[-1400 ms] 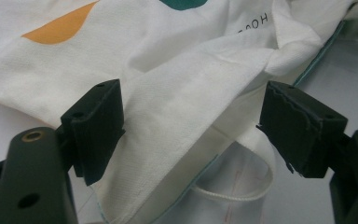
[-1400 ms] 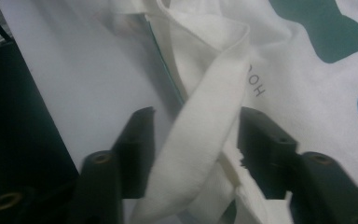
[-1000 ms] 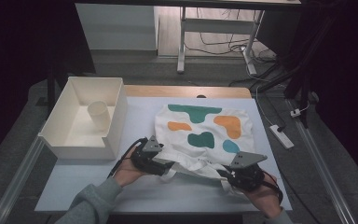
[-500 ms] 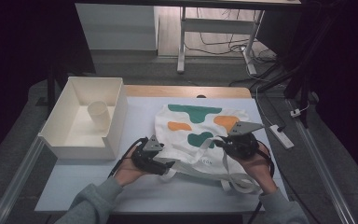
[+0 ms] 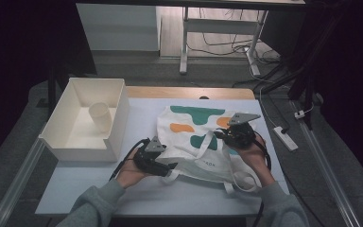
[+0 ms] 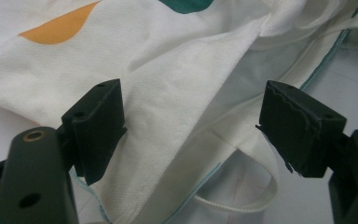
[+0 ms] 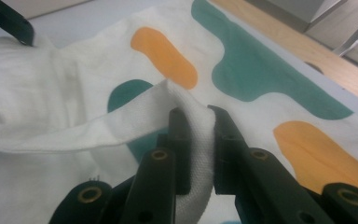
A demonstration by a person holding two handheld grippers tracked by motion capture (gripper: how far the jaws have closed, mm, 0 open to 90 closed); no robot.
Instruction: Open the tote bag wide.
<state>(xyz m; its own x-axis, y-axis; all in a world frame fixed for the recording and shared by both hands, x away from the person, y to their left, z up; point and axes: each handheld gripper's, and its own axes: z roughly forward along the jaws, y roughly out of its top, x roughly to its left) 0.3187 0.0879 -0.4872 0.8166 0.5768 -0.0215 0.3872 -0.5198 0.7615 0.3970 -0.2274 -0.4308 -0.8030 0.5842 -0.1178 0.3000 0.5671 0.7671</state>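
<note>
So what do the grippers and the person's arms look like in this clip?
Both grippers are black. The left gripper and right gripper each carry a grey three-cornered plate on top and trail a black cable. Up close, the left gripper's fingers are blocky black pads, one with a ragged edge, on arms with brass-ringed holes; the right gripper's fingers are slimmer. The person wears grey sleeves.

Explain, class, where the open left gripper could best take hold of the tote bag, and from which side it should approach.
Probably the hemmed mouth edge of the tote bag, coming in from the person's side, level with the table. The left gripper stands open with that folded edge between its jaws, thin enough to pinch. The loose handle loop would slip. The right gripper is shut on the other handle strap.
</note>
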